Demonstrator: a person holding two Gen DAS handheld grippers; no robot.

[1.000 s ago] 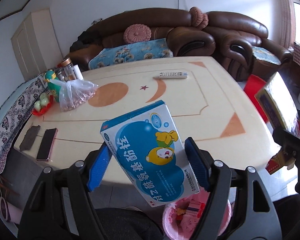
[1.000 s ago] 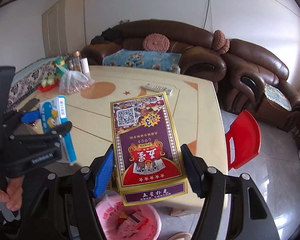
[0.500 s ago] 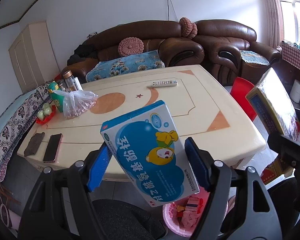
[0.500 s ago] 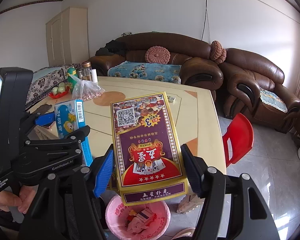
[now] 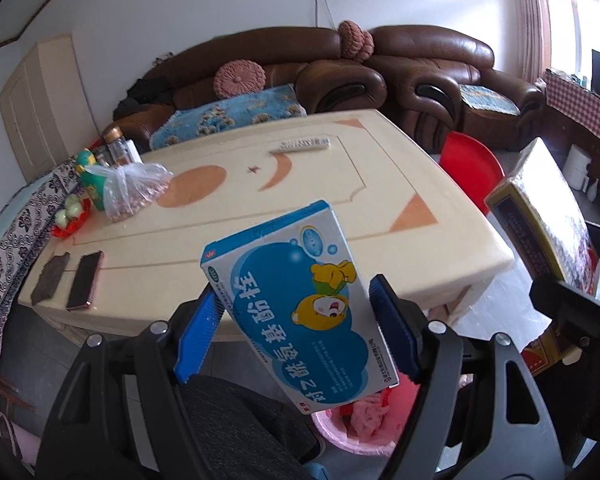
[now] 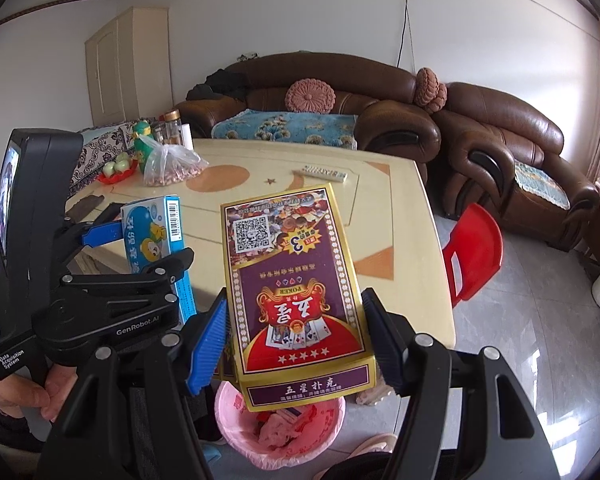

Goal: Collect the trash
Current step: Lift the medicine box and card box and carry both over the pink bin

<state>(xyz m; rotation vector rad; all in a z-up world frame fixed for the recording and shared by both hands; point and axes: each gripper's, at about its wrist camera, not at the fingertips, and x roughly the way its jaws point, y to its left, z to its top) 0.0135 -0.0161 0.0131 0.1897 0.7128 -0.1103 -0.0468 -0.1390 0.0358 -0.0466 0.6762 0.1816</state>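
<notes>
My left gripper is shut on a blue and white medicine box with a cartoon bear, held in the air off the table's near edge. My right gripper is shut on a purple and gold poker card box. Both boxes hang above a pink trash bin on the floor, which holds pink and red trash; it also shows in the left wrist view. The poker box shows at the right of the left wrist view, and the medicine box at the left of the right wrist view.
The cream table carries a remote, a plastic bag of nuts, jars, a fruit dish, a phone and a dark cloth. A red chair stands right of the table. Brown sofas line the far wall.
Both grippers have risen and drawn back from the table with their boxes still held. More of the table and the room behind it shows now.
</notes>
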